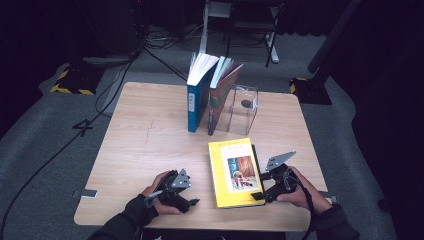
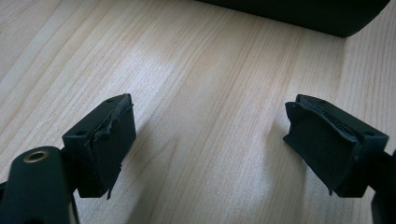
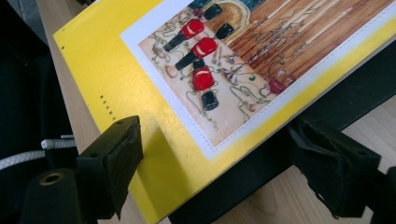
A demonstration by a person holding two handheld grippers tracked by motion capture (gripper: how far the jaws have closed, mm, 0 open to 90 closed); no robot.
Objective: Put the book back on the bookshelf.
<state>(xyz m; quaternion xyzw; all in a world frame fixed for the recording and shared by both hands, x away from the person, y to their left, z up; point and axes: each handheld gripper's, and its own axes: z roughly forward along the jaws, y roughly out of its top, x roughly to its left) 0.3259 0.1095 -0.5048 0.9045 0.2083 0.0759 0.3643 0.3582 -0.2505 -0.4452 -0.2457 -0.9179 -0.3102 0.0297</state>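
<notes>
A yellow book (image 1: 235,172) with a picture on its cover lies flat near the table's front edge. In the right gripper view its near corner (image 3: 154,154) lies between my open jaws, one pad over the cover, the other beside the dark underside. My right gripper (image 1: 258,195) sits at the book's front right corner, my right gripper (image 3: 217,163) not pressing on it. My left gripper (image 1: 192,202) rests low on the wood, left of the book. In its own view my left gripper (image 2: 210,144) is open over bare table, nothing between the pads.
A blue book (image 1: 197,97) and a red-green book (image 1: 220,97) stand upright at the back middle, leaning by a clear plastic box (image 1: 243,107). The wooden table (image 1: 145,145) has bare room at the left. Cables and a chair base lie on the floor beyond.
</notes>
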